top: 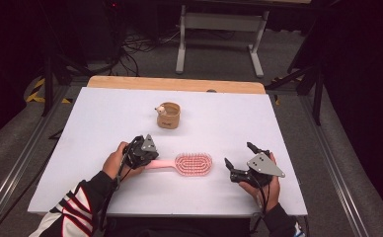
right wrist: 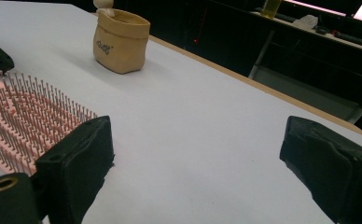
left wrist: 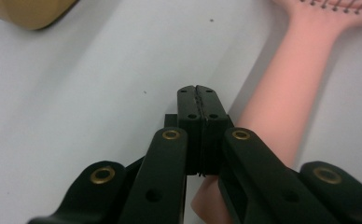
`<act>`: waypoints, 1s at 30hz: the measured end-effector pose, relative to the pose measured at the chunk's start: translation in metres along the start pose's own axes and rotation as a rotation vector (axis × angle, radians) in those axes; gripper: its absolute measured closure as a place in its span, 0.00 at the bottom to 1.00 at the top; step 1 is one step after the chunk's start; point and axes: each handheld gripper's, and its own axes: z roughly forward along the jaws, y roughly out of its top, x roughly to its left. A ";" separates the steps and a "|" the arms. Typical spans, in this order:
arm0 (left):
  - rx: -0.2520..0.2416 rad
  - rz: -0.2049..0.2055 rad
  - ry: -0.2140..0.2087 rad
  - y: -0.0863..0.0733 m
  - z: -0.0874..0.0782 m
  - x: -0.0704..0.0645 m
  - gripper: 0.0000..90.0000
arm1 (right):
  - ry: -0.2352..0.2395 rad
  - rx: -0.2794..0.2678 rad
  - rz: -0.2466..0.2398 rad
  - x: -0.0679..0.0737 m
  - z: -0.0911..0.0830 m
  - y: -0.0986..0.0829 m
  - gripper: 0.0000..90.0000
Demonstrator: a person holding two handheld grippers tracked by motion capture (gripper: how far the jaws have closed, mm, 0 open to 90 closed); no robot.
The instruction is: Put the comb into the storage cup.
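Note:
A pink hairbrush [top: 193, 164] lies bristles-up at the table's front middle, its handle [left wrist: 291, 88] pointing left. My left gripper [top: 149, 155] sits at the handle's end. In the left gripper view its jaws are pressed together at the tips [left wrist: 198, 91] with nothing between them, and the handle runs just to their right. My right gripper [top: 239, 154] rests right of the brush head, jaws wide apart [right wrist: 198, 135] and empty. The brush's bristles [right wrist: 25, 116] lie beside its left finger [right wrist: 83, 154].
A small tan pouch-shaped pot [top: 168, 115] with a pale thing poking out stands behind the brush; it also appears in the right gripper view [right wrist: 121, 42]. The white table top [top: 229, 113] ends in a wooden strip at the back. Dark frames stand on both sides.

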 end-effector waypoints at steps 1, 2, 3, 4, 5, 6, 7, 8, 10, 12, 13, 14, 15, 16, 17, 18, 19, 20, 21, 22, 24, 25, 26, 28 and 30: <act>0.003 0.002 -0.005 -0.002 -0.002 -0.002 1.00 | 0.000 0.000 0.000 0.000 0.000 0.000 0.10; 0.001 0.006 -0.006 -0.003 -0.003 -0.004 1.00 | 0.000 0.001 0.000 0.000 0.000 0.000 0.11; 0.008 0.000 -0.011 -0.005 -0.005 -0.006 1.00 | 0.002 0.002 0.001 0.000 0.000 0.000 0.11; 0.009 0.007 -0.014 -0.007 -0.008 -0.009 1.00 | 0.003 0.003 0.001 0.000 0.000 0.000 0.11; 0.009 0.007 -0.014 -0.007 -0.008 -0.009 1.00 | 0.003 0.004 0.001 0.000 0.001 0.000 0.11; 0.007 0.008 -0.015 -0.009 -0.009 -0.011 1.00 | 0.003 0.004 0.001 0.000 0.001 0.000 0.11; 0.004 0.013 -0.017 -0.012 -0.012 -0.015 1.00 | 0.003 0.004 0.000 0.000 0.000 0.000 0.11; 0.005 0.011 -0.018 -0.013 -0.013 -0.016 1.00 | 0.002 0.004 0.000 0.000 0.000 0.000 0.11; 0.008 0.012 -0.020 -0.015 -0.015 -0.018 1.00 | 0.001 0.003 0.000 0.000 0.000 0.000 0.11; 0.007 0.014 -0.026 -0.018 -0.017 -0.020 1.00 | 0.003 0.006 0.001 0.000 0.001 0.000 0.11; 0.010 0.020 -0.029 -0.020 -0.020 -0.023 1.00 | 0.003 0.006 0.001 0.000 0.001 0.000 0.11; 0.011 0.016 -0.028 -0.022 -0.021 -0.025 1.00 | 0.003 0.005 0.001 0.000 0.001 0.000 0.11; 0.011 0.016 -0.028 -0.022 -0.021 -0.025 1.00 | 0.003 0.006 0.001 0.000 0.001 0.000 0.11; 0.012 0.016 -0.029 -0.023 -0.022 -0.026 1.00 | 0.003 0.006 0.001 0.000 0.001 0.000 0.11; 0.011 0.027 -0.028 -0.026 -0.025 -0.029 1.00 | 0.003 0.005 -0.001 0.000 0.000 0.000 0.11; 0.015 0.022 -0.029 -0.027 -0.026 -0.030 1.00 | 0.003 0.006 -0.001 0.000 0.000 0.000 0.11; 0.006 0.026 -0.030 -0.028 -0.026 -0.031 1.00 | 0.002 0.007 -0.001 0.000 0.001 0.000 0.11; 0.007 0.023 -0.034 -0.029 -0.027 -0.032 1.00 | 0.003 0.006 -0.001 0.000 0.001 0.000 0.11; 0.007 0.023 -0.034 -0.029 -0.027 -0.032 1.00 | 0.003 0.006 -0.001 0.000 0.001 0.000 0.11; 0.015 0.021 -0.032 -0.031 -0.029 -0.034 1.00 | 0.003 0.006 -0.001 0.000 0.001 0.000 0.11; 0.013 0.022 -0.036 -0.034 -0.032 -0.036 1.00 | 0.003 0.007 -0.002 0.001 0.001 0.000 0.11; 0.013 0.022 -0.038 -0.035 -0.033 -0.037 1.00 | 0.004 0.008 -0.002 0.001 0.001 0.000 0.11; 0.009 0.024 -0.036 -0.036 -0.033 -0.038 1.00 | 0.004 0.008 -0.002 0.001 0.001 0.000 0.11; 0.008 0.022 -0.038 -0.037 -0.034 -0.041 1.00 | 0.005 0.009 -0.001 0.001 0.001 0.000 0.11; 0.010 0.033 -0.040 -0.038 -0.036 -0.043 1.00 | 0.005 0.009 -0.003 0.001 0.001 0.000 0.11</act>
